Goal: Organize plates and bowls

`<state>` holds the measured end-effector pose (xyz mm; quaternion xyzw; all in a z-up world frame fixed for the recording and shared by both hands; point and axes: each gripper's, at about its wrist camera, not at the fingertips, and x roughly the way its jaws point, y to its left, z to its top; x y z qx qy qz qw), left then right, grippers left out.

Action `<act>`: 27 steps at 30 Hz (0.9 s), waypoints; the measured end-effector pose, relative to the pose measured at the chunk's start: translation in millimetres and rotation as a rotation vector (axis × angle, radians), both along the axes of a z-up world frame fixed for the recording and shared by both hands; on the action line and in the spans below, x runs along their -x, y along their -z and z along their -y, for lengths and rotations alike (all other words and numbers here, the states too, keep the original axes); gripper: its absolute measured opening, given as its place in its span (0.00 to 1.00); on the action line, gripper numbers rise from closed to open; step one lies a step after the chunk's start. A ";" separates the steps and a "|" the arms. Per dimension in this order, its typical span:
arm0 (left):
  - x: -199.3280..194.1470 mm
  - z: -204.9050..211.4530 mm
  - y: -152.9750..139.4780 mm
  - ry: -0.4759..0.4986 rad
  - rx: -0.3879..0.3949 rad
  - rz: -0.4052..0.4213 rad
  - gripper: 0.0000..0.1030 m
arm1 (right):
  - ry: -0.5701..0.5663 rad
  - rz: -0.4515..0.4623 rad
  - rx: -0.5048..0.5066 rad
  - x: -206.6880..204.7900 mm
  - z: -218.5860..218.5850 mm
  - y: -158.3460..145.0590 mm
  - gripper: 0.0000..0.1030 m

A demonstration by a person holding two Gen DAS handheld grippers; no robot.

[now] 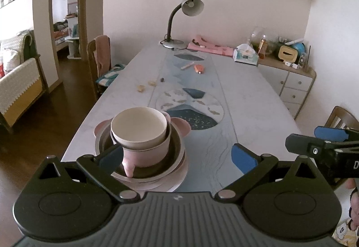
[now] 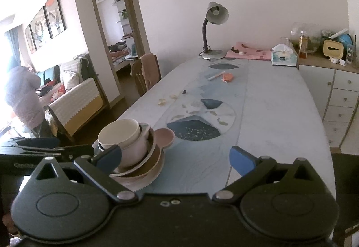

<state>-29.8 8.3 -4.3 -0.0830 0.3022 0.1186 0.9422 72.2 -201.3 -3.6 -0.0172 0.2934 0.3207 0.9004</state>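
Fingers [image 1: 243, 160] of both grippers spread wide, empty; cream bowl [image 1: 139, 127] nested in pink cup [image 1: 145, 155], atop stacked bowls [image 1: 172, 155].

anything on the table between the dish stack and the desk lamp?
Yes: between the dish stack and desk lamp lie small scraps, a dark bead, pen and orange item. Right wrist view.

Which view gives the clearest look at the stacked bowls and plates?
The left wrist view: the stack sits close and near centre, seen from above, so the nesting of the cream bowl shows. The right wrist view shows the same stack from the side, leaning, its lower part hidden behind the tool's finger.
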 end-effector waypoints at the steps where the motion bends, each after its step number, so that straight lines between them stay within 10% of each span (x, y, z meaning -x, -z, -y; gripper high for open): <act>1: 0.8 0.6 -1.1 0.000 0.004 -0.002 1.00 | 0.006 0.003 -0.003 1.5 0.8 -0.1 1.00; 27: 5.3 17.2 -4.2 0.003 -0.005 -0.008 1.00 | 0.024 -0.010 -0.019 8.1 8.9 0.6 1.00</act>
